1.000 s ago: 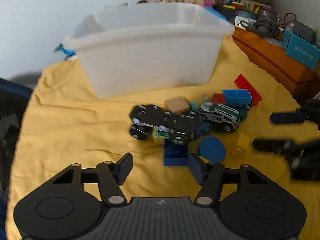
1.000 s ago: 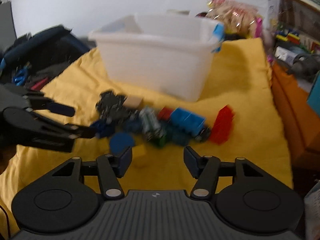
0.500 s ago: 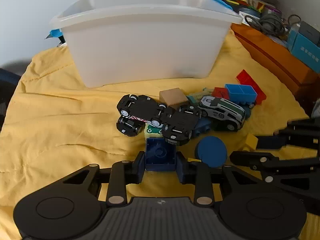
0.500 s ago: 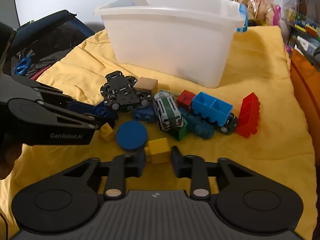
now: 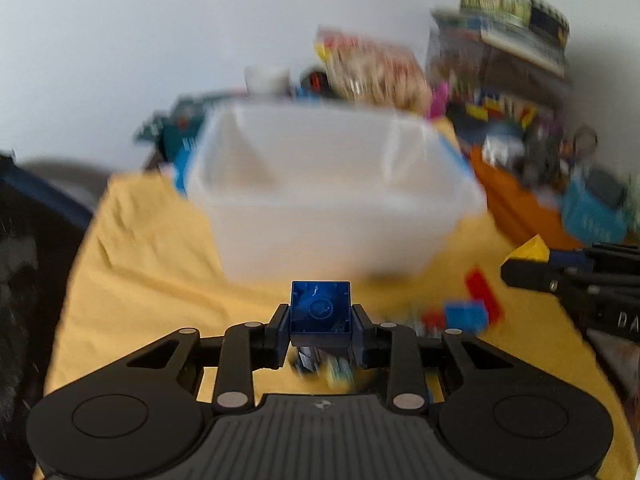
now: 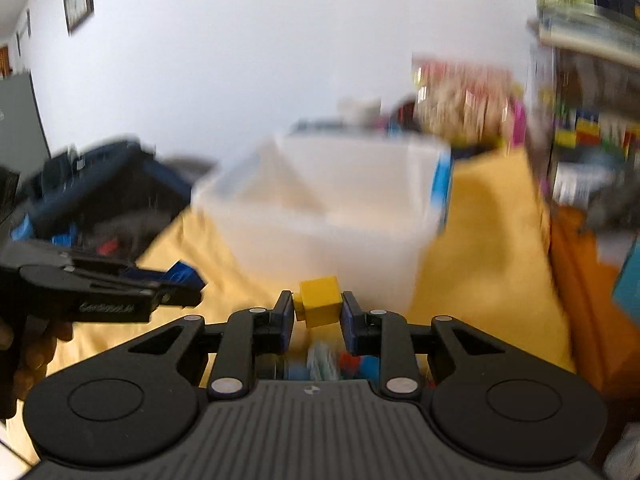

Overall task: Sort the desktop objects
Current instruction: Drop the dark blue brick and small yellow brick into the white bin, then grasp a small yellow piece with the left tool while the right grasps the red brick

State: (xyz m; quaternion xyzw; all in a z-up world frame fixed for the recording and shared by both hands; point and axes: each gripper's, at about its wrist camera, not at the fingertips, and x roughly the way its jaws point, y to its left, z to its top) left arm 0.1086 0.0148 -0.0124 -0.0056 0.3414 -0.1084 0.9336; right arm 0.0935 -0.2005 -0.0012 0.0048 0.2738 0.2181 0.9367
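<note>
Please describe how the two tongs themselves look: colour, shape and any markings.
Both tongs, left and right, are matte black plastic. Each has a ribbed grey centre plate with a small round emblem, two round housings, silver pivot pins and dark blue finger pads. The left tongs' side carries pale lettering, too blurred to read. No cables show.

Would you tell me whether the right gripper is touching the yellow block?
Touching: the right wrist view shows the right gripper clamping the yellow block between both fingers.
</note>
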